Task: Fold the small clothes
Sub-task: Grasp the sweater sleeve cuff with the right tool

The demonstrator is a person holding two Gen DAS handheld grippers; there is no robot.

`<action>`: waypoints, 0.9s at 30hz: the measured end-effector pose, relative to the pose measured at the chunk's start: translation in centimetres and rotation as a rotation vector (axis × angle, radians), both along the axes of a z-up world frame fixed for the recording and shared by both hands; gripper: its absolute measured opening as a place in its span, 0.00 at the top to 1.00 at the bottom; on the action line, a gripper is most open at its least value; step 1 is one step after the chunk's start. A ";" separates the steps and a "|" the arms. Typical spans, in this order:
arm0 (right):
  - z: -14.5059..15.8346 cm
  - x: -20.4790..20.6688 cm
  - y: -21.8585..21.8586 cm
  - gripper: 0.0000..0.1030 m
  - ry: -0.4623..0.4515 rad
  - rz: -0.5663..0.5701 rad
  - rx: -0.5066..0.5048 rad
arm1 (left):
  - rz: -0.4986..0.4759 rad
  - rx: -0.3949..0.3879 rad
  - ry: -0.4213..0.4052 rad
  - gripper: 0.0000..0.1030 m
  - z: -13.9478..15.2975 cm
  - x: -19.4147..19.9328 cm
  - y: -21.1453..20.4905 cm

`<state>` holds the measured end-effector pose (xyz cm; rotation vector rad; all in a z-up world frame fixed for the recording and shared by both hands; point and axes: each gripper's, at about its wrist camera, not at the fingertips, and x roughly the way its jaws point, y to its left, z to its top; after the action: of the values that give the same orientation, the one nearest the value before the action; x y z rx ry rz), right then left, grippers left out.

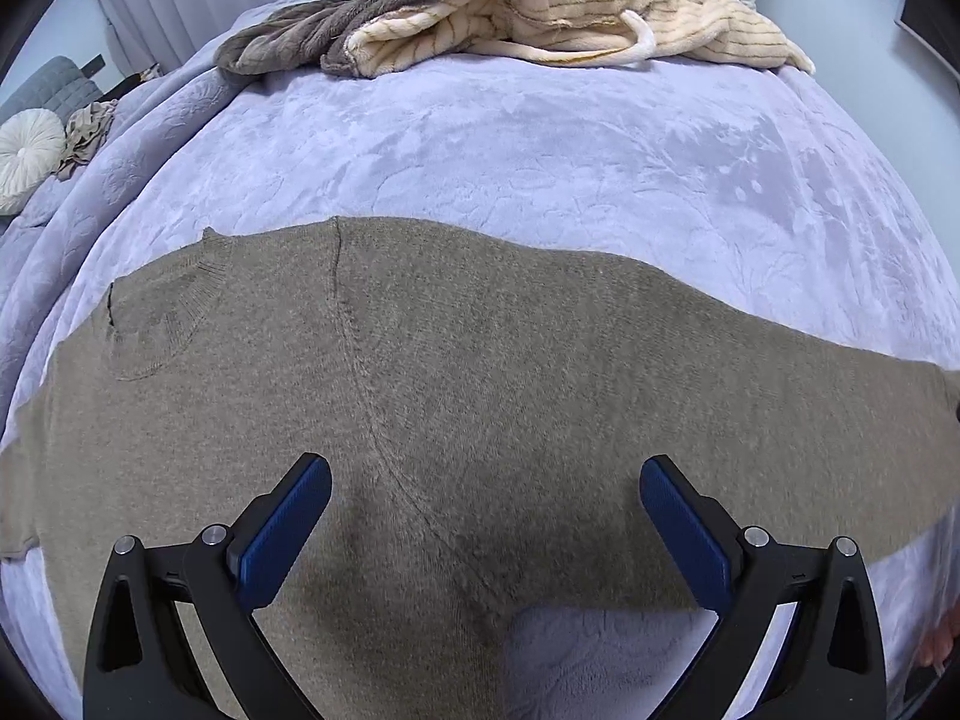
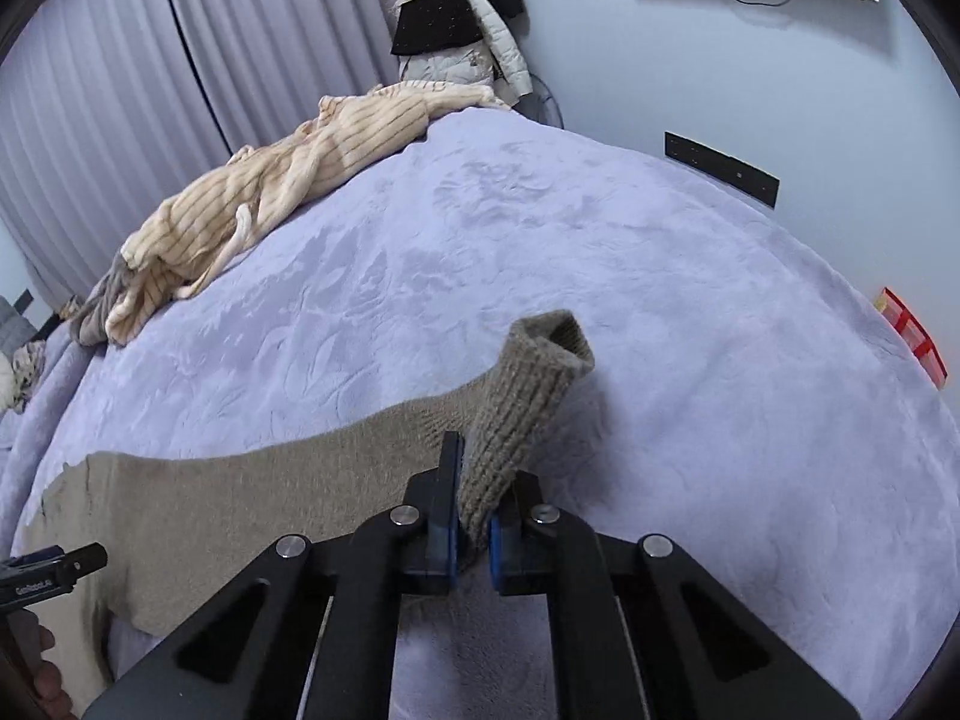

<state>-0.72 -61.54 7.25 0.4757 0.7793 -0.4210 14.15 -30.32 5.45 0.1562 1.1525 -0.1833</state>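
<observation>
A taupe knit sweater (image 1: 480,390) lies flat on the lavender bed cover (image 1: 510,150), collar at the left, one sleeve stretching right. My left gripper (image 1: 486,480) is open and empty, hovering over the armpit seam. In the right wrist view my right gripper (image 2: 489,468) is shut on the ribbed sleeve cuff (image 2: 528,396), which stands up from the bed cover (image 2: 660,300); the rest of the sweater (image 2: 240,498) trails left. The left gripper's tip (image 2: 54,570) shows at the left edge.
A cream striped fleece garment (image 1: 570,18) and a grey one (image 1: 312,30) lie bunched at the far edge of the bed, also seen in the right wrist view (image 2: 270,192). A round white cushion (image 1: 27,156) sits far left. Curtains (image 2: 150,90) and a wall stand behind.
</observation>
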 end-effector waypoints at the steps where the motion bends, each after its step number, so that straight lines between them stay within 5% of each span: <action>1: -0.3 0.2 0.0 0.93 0.012 0.013 0.005 | -0.011 0.011 0.017 0.00 -0.6 0.3 -0.3; 5: -2.0 1.1 -0.6 0.85 0.044 0.013 0.079 | -0.039 0.017 0.104 0.00 -3.0 1.0 -0.9; 8: -2.0 0.3 -1.2 0.56 -0.012 -0.021 0.118 | 0.011 -0.077 0.064 0.00 -1.6 1.5 1.2; 10: -2.0 0.1 -1.6 0.51 -0.051 -0.022 0.150 | 0.052 -0.081 0.060 0.00 -1.3 2.2 2.7; 11: -2.1 0.2 -1.8 0.51 -0.069 -0.010 0.171 | 0.072 -0.065 0.063 0.00 -1.5 2.5 3.2; 13: -2.2 0.3 -1.9 0.95 -0.064 -0.006 0.172 | 0.099 -0.053 0.075 0.00 -1.9 2.9 4.2; 18: -0.7 -3.2 -0.3 0.94 -0.097 -0.067 0.108 | 0.102 -0.080 0.079 0.00 -2.3 2.9 4.2; 24: -1.4 -3.4 1.1 0.94 -0.028 -0.102 0.091 | -0.020 0.075 0.056 0.00 -3.7 1.5 0.1; 27: 1.1 -3.9 2.0 0.94 -0.078 -0.086 0.056 | -0.014 -0.005 0.057 0.00 -1.8 0.8 1.5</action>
<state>-4.58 -59.55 8.39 0.5759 0.6985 -0.4588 14.97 -28.80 3.70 0.1554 1.2075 -0.2044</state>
